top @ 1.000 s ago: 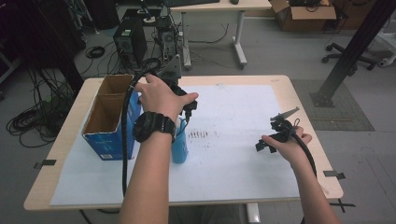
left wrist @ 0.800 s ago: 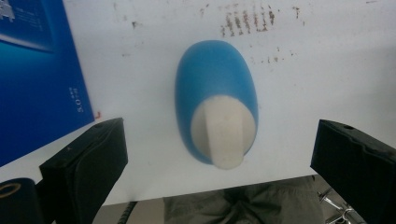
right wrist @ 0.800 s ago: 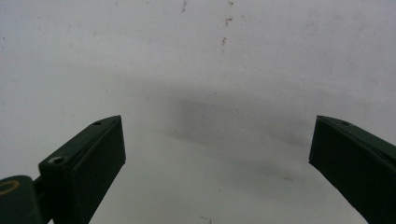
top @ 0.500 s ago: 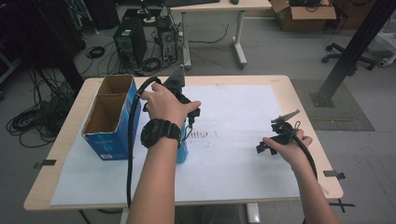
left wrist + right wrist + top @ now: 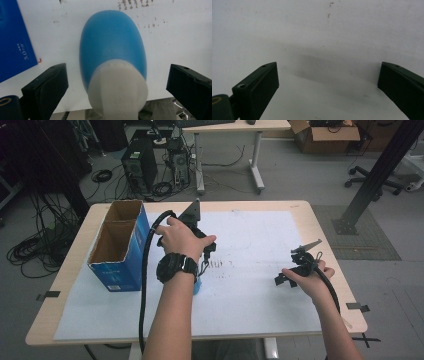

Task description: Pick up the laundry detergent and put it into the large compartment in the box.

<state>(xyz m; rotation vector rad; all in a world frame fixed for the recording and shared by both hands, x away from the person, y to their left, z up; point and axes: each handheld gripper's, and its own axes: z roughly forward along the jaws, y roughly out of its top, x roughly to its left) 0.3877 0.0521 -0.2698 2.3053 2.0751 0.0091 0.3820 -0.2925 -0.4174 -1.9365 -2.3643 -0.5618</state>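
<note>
A blue bottle point(image 5: 112, 45) with a white cap point(image 5: 117, 90) stands on the white paper, seen from above its cap in the left gripper view. My left gripper point(image 5: 116, 87) is open, one jaw on each side of the cap and neither touching it. In the high view the left hand and left gripper point(image 5: 206, 251) cover most of the bottle point(image 5: 197, 286), which sits near the table's middle left. My right gripper point(image 5: 286, 270) is low over the paper at the right, and in its own view the right gripper point(image 5: 328, 85) is open with nothing between its jaws.
An open blue cardboard box point(image 5: 120, 250) with two compartments stands at the table's left, close to the bottle; its side point(image 5: 12, 37) shows in the left gripper view. White paper point(image 5: 250, 295) covers the wooden table point(image 5: 325, 230). Dark specks mark the paper's middle.
My left hand and gripper have come a little nearer and lower over the bottle. The right gripper has barely moved.
</note>
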